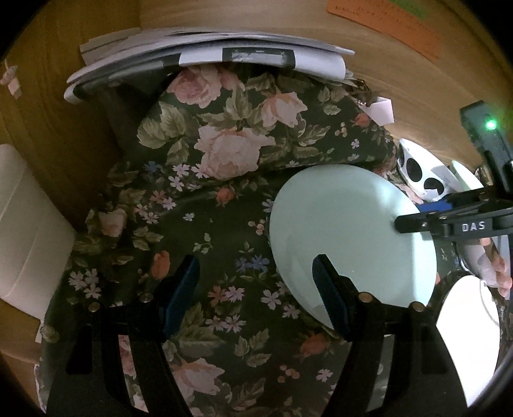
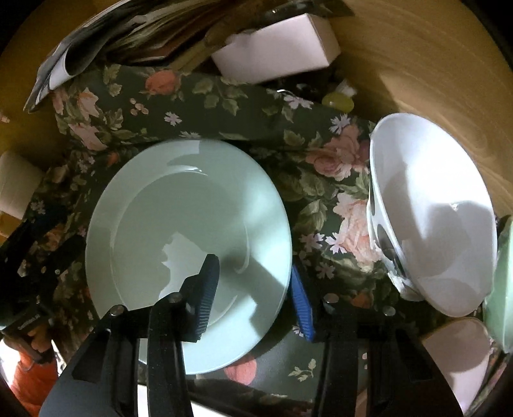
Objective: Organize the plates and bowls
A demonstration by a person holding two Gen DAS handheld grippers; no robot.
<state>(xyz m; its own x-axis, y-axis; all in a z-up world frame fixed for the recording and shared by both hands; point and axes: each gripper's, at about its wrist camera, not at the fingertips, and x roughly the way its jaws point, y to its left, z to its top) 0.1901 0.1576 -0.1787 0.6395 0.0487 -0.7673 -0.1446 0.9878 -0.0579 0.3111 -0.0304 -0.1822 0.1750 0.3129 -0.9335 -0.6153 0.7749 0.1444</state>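
the pale green plate [image 2: 189, 243] could slip or tip, since the right hand-held gripper [image 2: 253, 288] only straddles its lower right rim, one finger over the plate, one outside, not visibly pinching. it lies mid-frame on the floral cloth [image 2: 224, 106]. the left hand-held gripper [image 1: 256, 288] is open, empty.

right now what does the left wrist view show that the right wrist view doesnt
Only the left wrist view shows the left gripper open over bare floral cloth, the orange note on the wood, and the right gripper's body from the side.

Only the right wrist view shows the right gripper straddling the plate's rim, one finger over the plate and one outside it, plus the white bowl's inside and a white box.

Both share the pale green plate, the cloth and the paper stack.
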